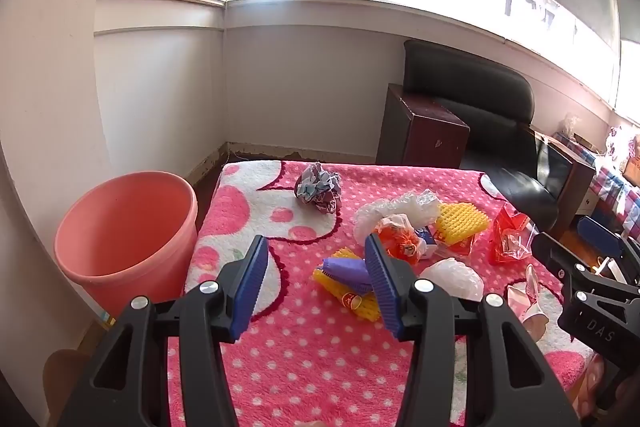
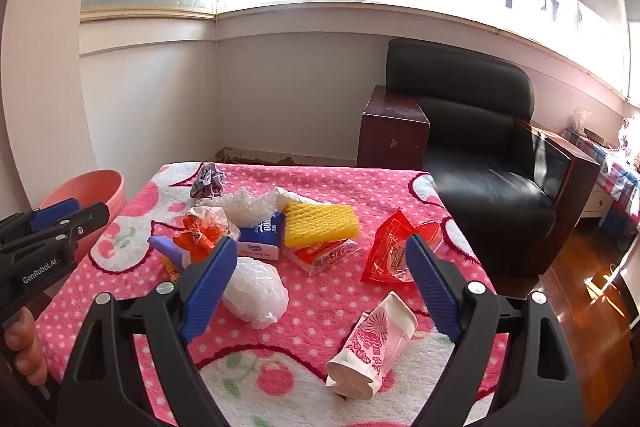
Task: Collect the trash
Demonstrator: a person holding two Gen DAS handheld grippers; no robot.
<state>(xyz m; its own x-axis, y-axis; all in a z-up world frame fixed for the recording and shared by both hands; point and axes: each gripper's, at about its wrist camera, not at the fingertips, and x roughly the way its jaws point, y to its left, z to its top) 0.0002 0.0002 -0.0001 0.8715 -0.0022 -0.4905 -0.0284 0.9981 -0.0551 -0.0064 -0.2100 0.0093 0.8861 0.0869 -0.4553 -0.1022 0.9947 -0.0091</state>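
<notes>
Pink polka-dot blanket (image 1: 304, 347) covers the table, which sits in a corner under bright windows, with a black armchair (image 2: 480, 155) at the right of both views. At the left edge of the left wrist view stands a salmon-pink bucket (image 1: 124, 227), beside the table and below its edge. Trash is scattered over the middle of the blanket: a crumpled grey-purple paper ball (image 1: 318, 187) toward the far edge, a yellow foam net (image 2: 320, 223), a blue tissue pack (image 2: 262, 235) touching it, a red wrapper (image 2: 394, 255) to the right, a white crumpled bag (image 2: 256, 289) nearer the camera, and a pink-printed paper bag (image 2: 372, 351) lying at lower centre of the right wrist view. The left gripper (image 1: 316, 279) hangs above the blanket with its blue pads apart and nothing between them. The right gripper (image 2: 320, 279) is spread wide, also empty, over the white bag and red wrapper.
</notes>
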